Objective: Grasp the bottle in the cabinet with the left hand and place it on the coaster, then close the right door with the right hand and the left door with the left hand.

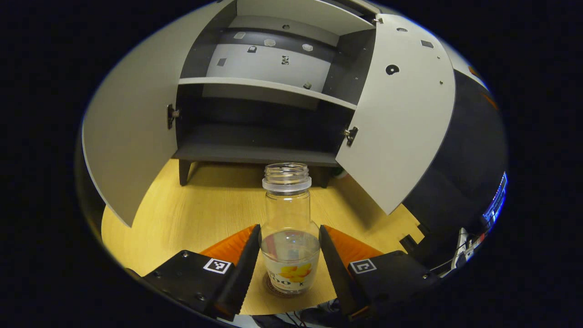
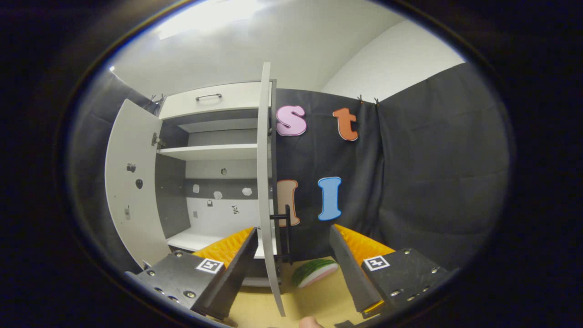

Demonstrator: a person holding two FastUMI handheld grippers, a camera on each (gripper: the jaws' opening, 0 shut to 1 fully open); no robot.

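Bottle, clear plastic, upright on coaster; left gripper level, jaws spread flanking it. Right gripper jaws spread astride right door edge.

The left gripper view sits low over the wooden table, close to the bottle at bottom centre, and faces straight into the open cabinet, whose two doors spread across the upper left and right of the frame. The right gripper view looks from low and tilts upward, very near the edge of the right door running down the frame's centre. Both views share the cabinet's interior, its shelves and opened doors.
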